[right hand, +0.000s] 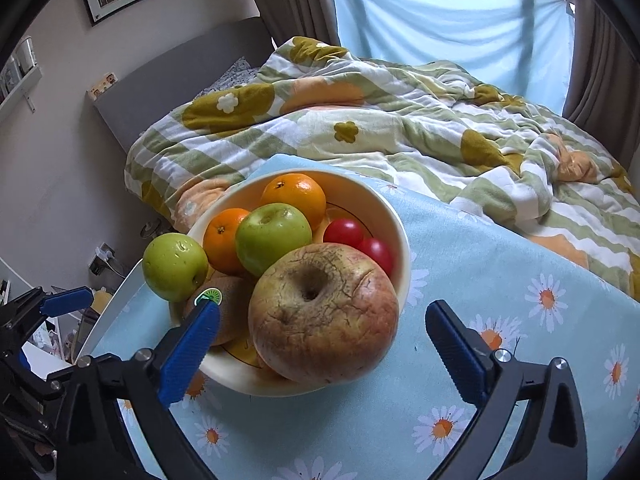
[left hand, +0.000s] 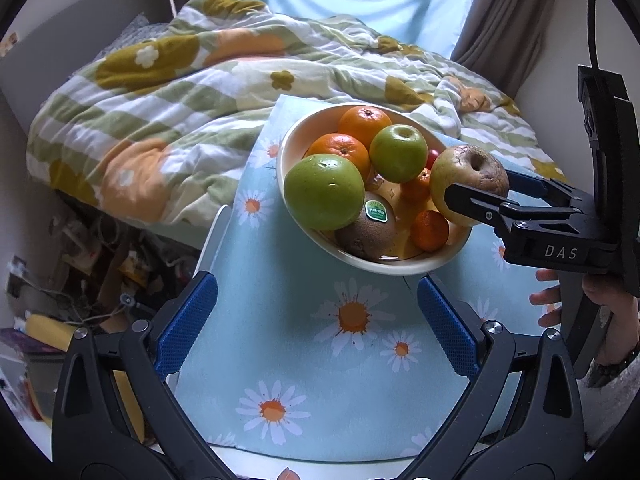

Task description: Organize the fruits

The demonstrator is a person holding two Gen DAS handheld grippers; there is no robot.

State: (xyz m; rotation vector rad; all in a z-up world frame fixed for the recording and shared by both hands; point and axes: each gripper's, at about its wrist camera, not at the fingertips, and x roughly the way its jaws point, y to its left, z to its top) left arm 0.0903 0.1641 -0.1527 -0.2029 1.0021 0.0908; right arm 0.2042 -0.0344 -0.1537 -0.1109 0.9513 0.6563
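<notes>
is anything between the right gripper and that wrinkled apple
Nothing visible. The right hand-held gripper is open with the wrinkled apple directly between its fingers at the bowl's near rim; the kiwi sits behind the left finger.

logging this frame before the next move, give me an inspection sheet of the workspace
surface: table under a blue daisy cloth, drawn up to a bed.
job's things: cream bowl heaped with two green apples, oranges, a kiwi, small mandarins and red tomatoes; a wrinkled apple sits at its rim.
clutter: a jumble of things on the floor beside the table.
grippers: left gripper open, holding nothing; right gripper open, its fingers either side of the wrinkled apple, not closed on it.
cables: a black cable above the right gripper.
surroundings: floral quilt, blue curtain, framed picture.
</notes>
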